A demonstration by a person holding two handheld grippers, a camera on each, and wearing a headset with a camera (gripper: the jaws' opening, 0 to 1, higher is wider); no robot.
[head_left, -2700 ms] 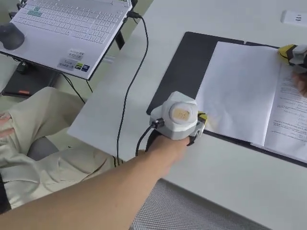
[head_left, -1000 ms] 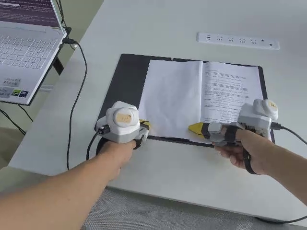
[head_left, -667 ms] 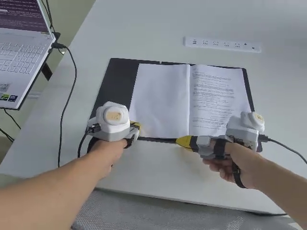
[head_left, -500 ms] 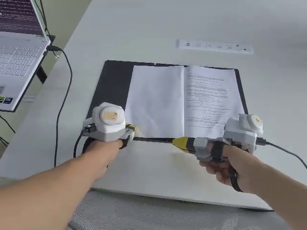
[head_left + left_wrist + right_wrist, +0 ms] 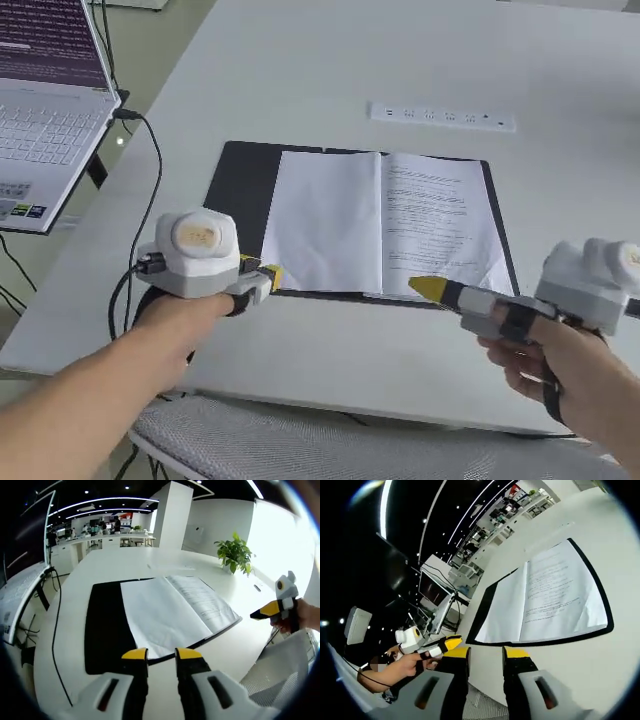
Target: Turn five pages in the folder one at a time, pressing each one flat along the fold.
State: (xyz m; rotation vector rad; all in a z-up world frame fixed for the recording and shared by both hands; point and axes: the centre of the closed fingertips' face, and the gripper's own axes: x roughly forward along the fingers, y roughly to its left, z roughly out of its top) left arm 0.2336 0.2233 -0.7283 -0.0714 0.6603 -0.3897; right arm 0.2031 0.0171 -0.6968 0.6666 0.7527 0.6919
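Folder [image 5: 238,190]: black, flat, rectangular, open mid-table [image 5: 330,60] on a smooth white top. Blank sheet [image 5: 325,220] left, printed sheet [image 5: 440,220] right. My left tongs [image 5: 262,278], yellow-tipped, are by its near left corner, slightly parted, empty. My right tongs [image 5: 428,288], by its near edge, are likewise.

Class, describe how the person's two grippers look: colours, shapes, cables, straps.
The left gripper and right gripper each have a rounded white housing, a grey body and dark, yellow-tipped jaws. A black cable leaves the left one; a black strap crosses the right hand.
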